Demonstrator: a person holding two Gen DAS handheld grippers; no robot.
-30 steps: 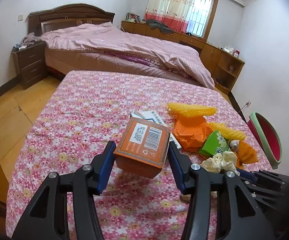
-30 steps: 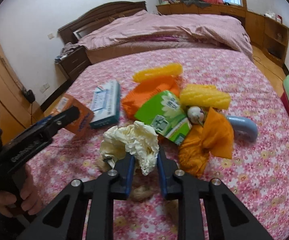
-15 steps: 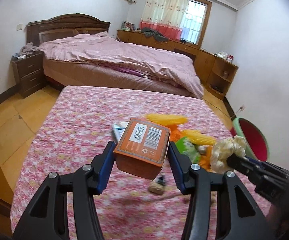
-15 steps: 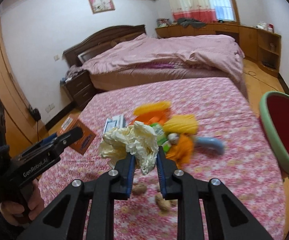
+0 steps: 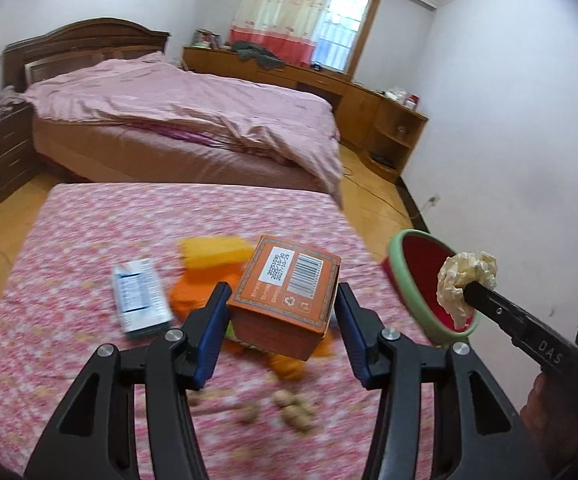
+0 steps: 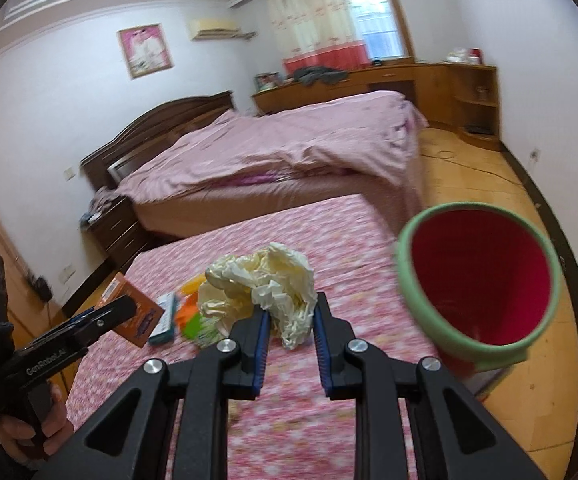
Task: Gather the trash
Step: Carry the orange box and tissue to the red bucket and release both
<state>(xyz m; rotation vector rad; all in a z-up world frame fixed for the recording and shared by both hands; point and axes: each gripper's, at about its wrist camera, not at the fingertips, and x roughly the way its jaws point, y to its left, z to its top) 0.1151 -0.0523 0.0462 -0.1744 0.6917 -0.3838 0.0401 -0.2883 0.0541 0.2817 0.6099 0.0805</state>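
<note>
My left gripper point(image 5: 281, 320) is shut on an orange carton box point(image 5: 285, 294) with a barcode, held above the flowered table. My right gripper point(image 6: 289, 320) is shut on a crumpled cream paper wad point(image 6: 265, 284), held in the air just left of a red bin with a green rim point(image 6: 477, 276). In the left wrist view the wad point(image 5: 465, 280) hangs in front of the bin's mouth point(image 5: 421, 256). The left gripper with the box also shows in the right wrist view point(image 6: 129, 312).
On the pink flowered table point(image 5: 89, 248) lie a white-blue packet point(image 5: 139, 298), orange and yellow wrappers point(image 5: 209, 264) and some nut shells point(image 5: 293, 412). A large bed point(image 5: 177, 120) stands beyond. The bin stands on the wooden floor point(image 6: 469, 168) at the table's right edge.
Both grippers have lifted and swung right with their loads. The right gripper has carried the wad up to the bin's mouth. The bin looks larger and nearer in both views.
</note>
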